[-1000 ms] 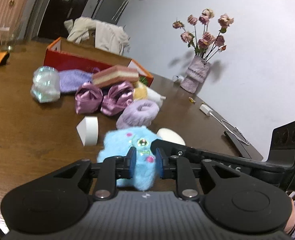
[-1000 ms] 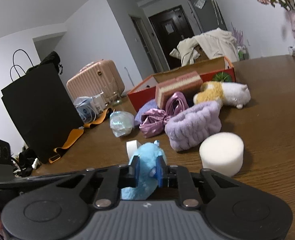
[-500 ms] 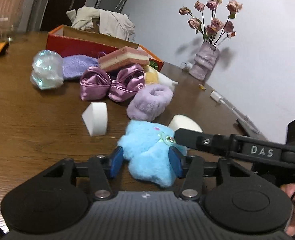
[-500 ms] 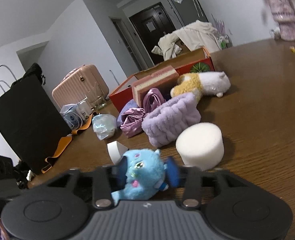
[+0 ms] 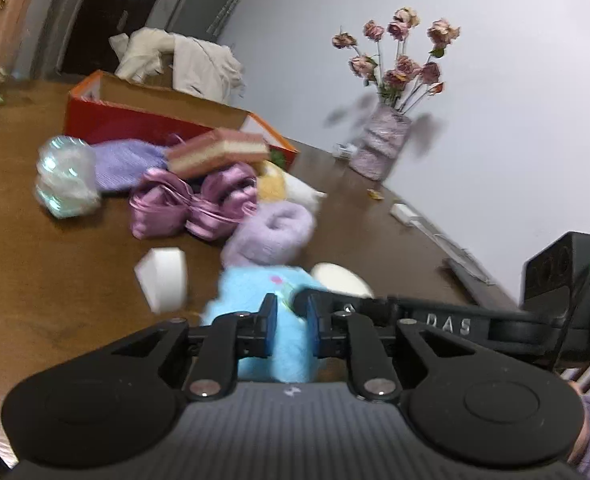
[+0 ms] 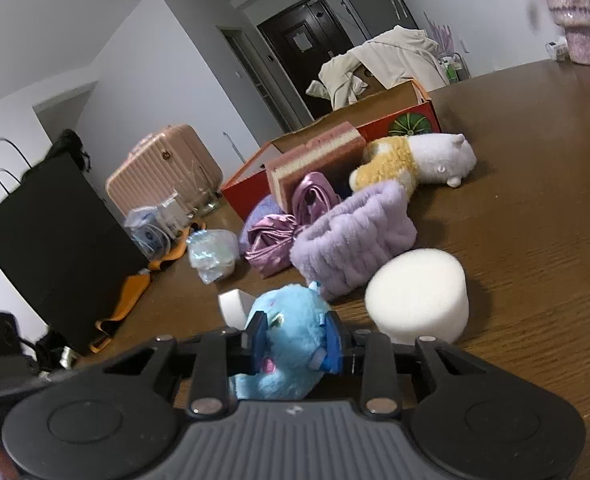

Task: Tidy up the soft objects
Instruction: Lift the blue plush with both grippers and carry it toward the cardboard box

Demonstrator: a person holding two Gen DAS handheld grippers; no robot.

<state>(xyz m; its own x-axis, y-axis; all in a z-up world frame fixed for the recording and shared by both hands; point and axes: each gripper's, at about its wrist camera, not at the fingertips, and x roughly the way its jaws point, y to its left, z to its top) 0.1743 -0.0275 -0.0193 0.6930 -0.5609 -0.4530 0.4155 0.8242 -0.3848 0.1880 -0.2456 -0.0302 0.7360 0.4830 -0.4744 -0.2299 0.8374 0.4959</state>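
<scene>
Brown wood of the table [image 5: 47, 304] fills the lower part of both views, with a grey wall and a vase of roses [image 5: 381, 148] far ahead and to the right of the left gripper [image 5: 290, 328].

Half a second ago both tools stood spread around the blue plush [image 5: 255, 292], and it lay free on the wood. Now the left gripper is pressed in on the plush, with its blue pads sunk into the fur. The right gripper [image 6: 295, 344] also pinches the plush [image 6: 291, 320], from the other side, with the toy's face between its pads. A second ago both were pinching it too, so this looks like a release and a new grip, perhaps to get a better hold. I cannot tell if the plush is lifted or rests on the table.

Just ahead of the right gripper stands a white foam cylinder [image 6: 419, 294], and to the left of it a small white wedge [image 6: 233, 306]. Further ahead lie a purple headband [image 6: 351, 240], a satin bow [image 6: 279, 236], a clear crinkly bundle [image 6: 211, 254], a striped sponge [image 6: 315, 162] and a yellow-white plush [image 6: 415, 158]. Behind them is the red box [image 6: 411, 118], open at the top.

My judgement: the box is the likely place for the soft things, and with the new grip the plush is ready to be carried forward over the pile. Fur compresses much, so the hold may slip.
</scene>
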